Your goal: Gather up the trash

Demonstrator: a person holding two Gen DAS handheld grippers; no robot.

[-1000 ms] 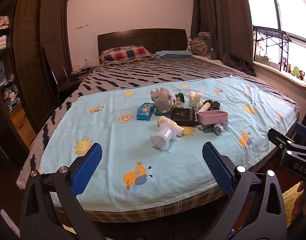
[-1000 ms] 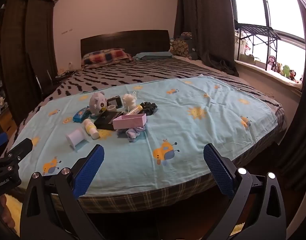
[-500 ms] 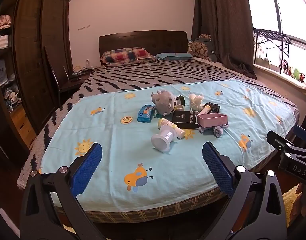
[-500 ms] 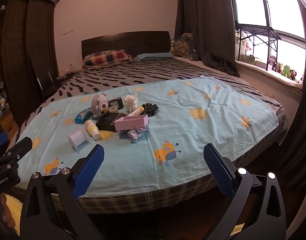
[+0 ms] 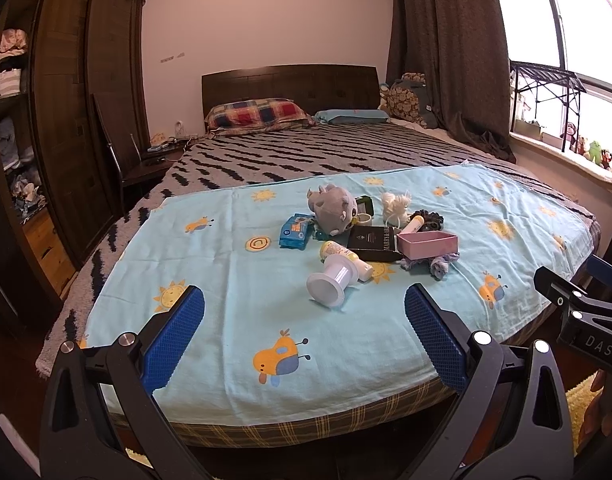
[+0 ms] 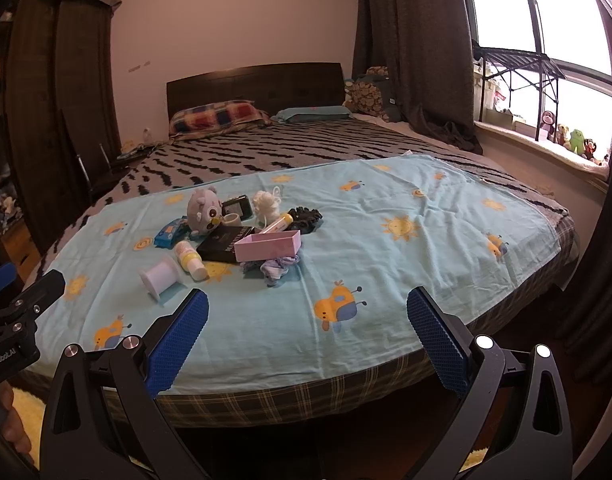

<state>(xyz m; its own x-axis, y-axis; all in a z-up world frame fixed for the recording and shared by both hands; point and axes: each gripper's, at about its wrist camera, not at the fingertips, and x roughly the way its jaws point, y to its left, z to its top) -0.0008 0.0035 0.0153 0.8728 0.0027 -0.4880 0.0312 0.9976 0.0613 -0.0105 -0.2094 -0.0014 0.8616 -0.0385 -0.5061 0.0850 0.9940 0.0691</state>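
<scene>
Left gripper [image 5: 305,334] and right gripper [image 6: 307,338]: jaws wide, empty, short of bed. Clutter pile centre frame; white spool [image 5: 333,283] nearest, suits straddling its narrow barrel.

plaid pillow [image 5: 257,113], dark curtain [image 5: 446,52], wardrobe [image 5: 66,92]

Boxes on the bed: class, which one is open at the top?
The pink box, an empty tray with no lid. The black box beside it lies flat and closed, and the blue packet is sealed.
</scene>
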